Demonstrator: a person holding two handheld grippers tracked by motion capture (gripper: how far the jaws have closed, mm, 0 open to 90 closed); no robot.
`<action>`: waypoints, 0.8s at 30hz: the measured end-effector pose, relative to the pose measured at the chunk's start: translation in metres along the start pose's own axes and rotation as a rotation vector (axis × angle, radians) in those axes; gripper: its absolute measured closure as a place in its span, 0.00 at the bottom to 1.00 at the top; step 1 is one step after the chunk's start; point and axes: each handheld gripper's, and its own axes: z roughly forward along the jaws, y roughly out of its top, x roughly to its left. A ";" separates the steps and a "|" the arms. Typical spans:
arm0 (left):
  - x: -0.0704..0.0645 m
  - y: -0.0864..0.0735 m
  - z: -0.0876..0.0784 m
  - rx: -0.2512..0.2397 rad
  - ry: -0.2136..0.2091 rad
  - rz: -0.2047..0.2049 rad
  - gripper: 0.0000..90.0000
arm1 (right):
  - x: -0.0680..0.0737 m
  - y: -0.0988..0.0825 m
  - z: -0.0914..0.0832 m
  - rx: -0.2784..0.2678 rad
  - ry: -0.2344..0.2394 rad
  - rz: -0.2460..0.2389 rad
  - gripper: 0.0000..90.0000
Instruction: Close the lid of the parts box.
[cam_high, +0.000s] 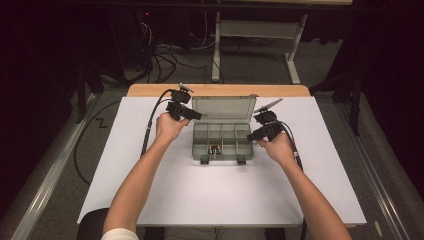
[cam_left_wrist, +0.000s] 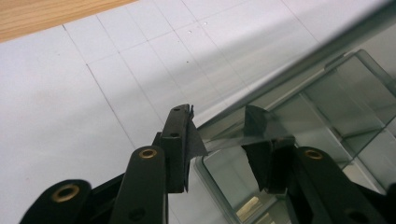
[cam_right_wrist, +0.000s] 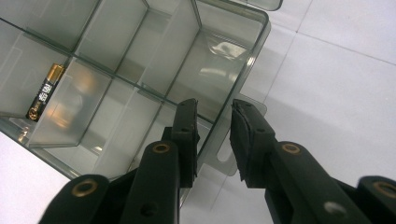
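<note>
The organizer box (cam_high: 222, 141) stands in the middle of the white table (cam_high: 150, 190), its lid (cam_high: 223, 109) raised at the far side, its long axis running left to right between the two hands. In the high view the left gripper (cam_high: 192, 115) sits at the lid's left end and the right gripper (cam_high: 252, 136) at the right end wall of the box. Both are close, but the left one is nearer to the lid.

In the left gripper view, the left gripper (cam_left_wrist: 222, 133) has its jaws half open on either side of the thin lid edge (cam_left_wrist: 280, 77). One jaw is outside and one is seen through the clear plastic. I cannot tell if the pads press already.

In the right gripper view, the right gripper (cam_right_wrist: 215, 116) has its jaws partly open, astride the end wall (cam_right_wrist: 243, 70) of the box above the side tab (cam_right_wrist: 226, 156). A gap shows beside the wall, so it seems not clamped. A battery (cam_right_wrist: 44, 93) lies in a front compartment.
</note>
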 end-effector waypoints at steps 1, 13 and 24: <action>-0.001 0.000 0.000 0.006 0.004 0.009 0.68 | 0.000 0.000 0.000 0.000 0.001 0.000 0.82; -0.004 -0.005 -0.001 0.017 0.016 0.037 0.70 | 0.000 -0.001 0.000 -0.004 -0.001 -0.016 0.82; -0.004 -0.008 -0.002 0.015 0.016 0.036 0.71 | 0.001 -0.004 0.000 -0.026 -0.012 -0.042 0.82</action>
